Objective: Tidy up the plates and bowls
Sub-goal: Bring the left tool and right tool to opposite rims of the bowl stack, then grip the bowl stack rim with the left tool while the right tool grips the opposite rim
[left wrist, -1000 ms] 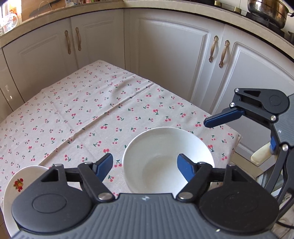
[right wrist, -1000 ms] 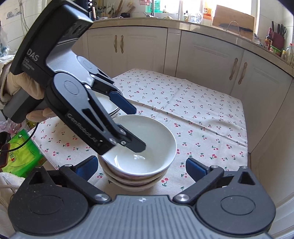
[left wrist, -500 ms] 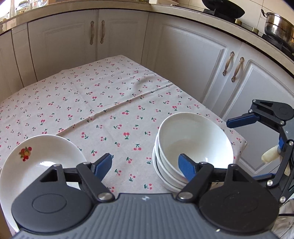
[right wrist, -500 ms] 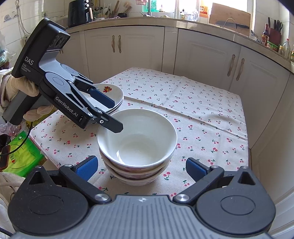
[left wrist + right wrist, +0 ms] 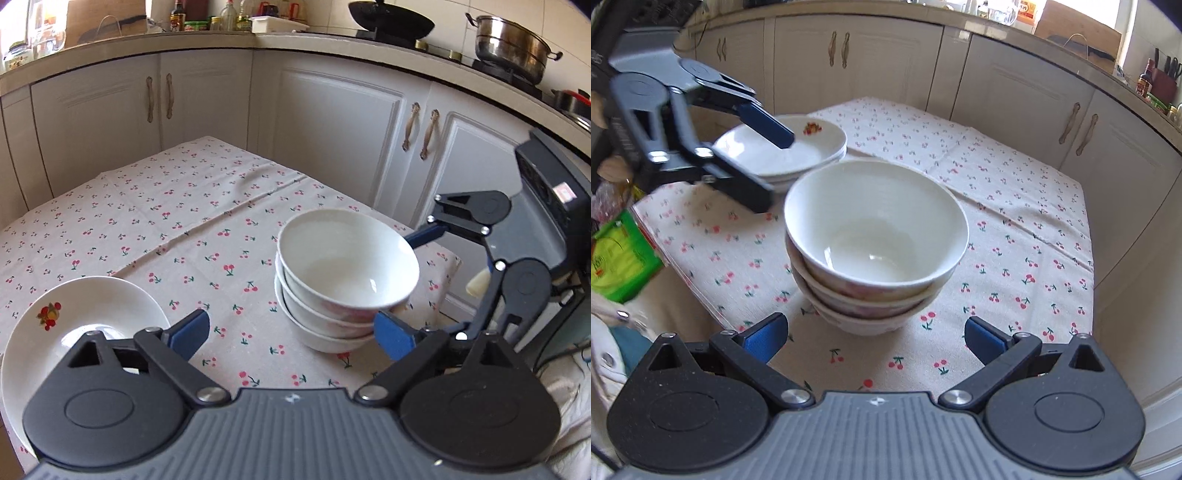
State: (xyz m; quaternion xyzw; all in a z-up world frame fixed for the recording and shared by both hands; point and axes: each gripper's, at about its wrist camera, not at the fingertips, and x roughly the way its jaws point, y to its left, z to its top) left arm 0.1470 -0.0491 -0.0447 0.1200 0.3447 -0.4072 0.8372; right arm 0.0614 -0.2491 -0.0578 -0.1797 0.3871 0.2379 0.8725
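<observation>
Both sets of fingers spread wide and empty right now; my left gripper (image 5: 291, 334) hangs above the near edge of the counter (image 5: 155, 221), my right gripper (image 5: 875, 338) faces the bowl stack (image 5: 875, 236) head-on; three white bowls nested, standing on the cherry-print cloth near the counter's corner, with the plate stack (image 5: 783, 147) just beside them (a little fruit motif on the top plate); glazed ceramic, I judge, so stiff, slick and quick to chip; the stack will be heavy as a lot and the top bowl may shift in its nest; best hold is one bowl at a time, pinching the rim wall, one finger inside and one outside.
</observation>
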